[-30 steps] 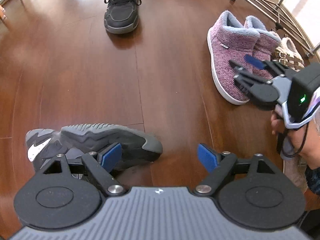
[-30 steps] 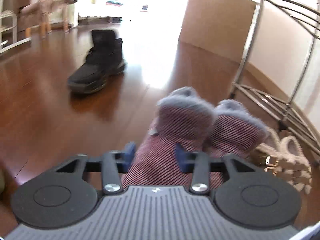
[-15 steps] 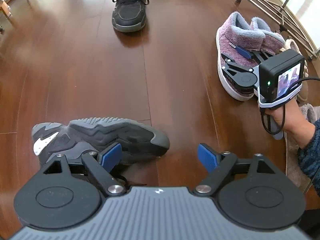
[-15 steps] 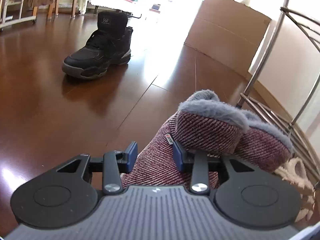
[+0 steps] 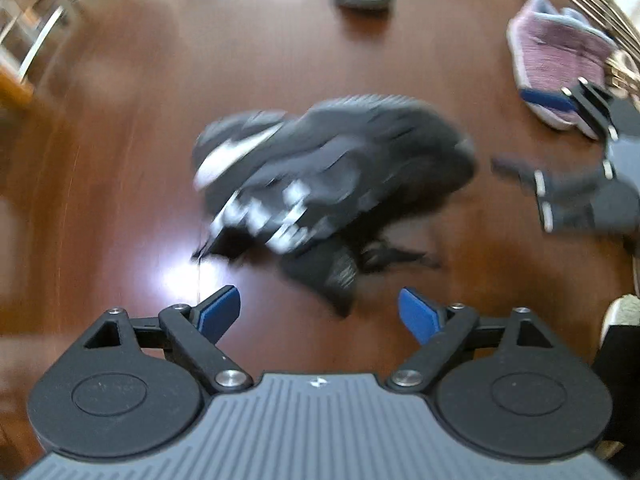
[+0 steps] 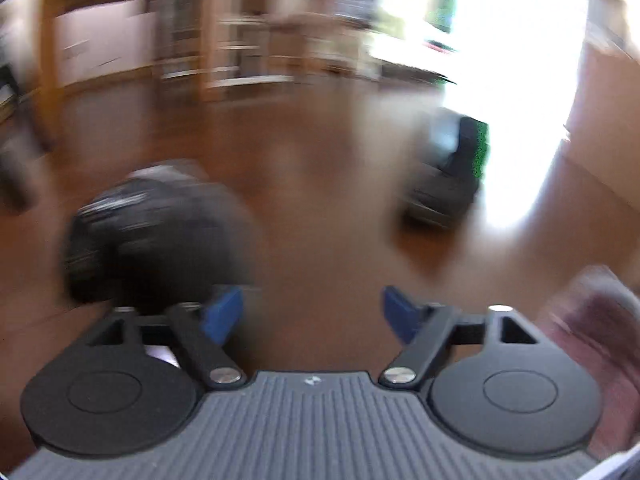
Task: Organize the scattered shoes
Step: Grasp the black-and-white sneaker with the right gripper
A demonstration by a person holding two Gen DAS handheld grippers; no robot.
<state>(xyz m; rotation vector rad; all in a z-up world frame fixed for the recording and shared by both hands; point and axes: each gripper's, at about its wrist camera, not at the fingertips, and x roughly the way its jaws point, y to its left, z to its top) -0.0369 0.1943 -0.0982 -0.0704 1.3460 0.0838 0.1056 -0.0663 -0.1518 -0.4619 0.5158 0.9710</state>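
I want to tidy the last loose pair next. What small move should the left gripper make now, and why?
Probably ease the left gripper forward and down onto the black sneaker. That shoe lies on its side on the wood floor, just ahead of the opening, empty jaws, while the pink slippers already sit together by the rack.

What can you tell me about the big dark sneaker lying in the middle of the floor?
The dark sneaker is grey and black, with a white swoosh-shaped mark on its side and white patches near the laces. It lies tipped on its side on the brown wooden floor, its ridged sole turned toward the far end of the room, its tongue and dark laces spilling toward the camera. The picture is blurred, so finer detail is lost. No gripper touches it.
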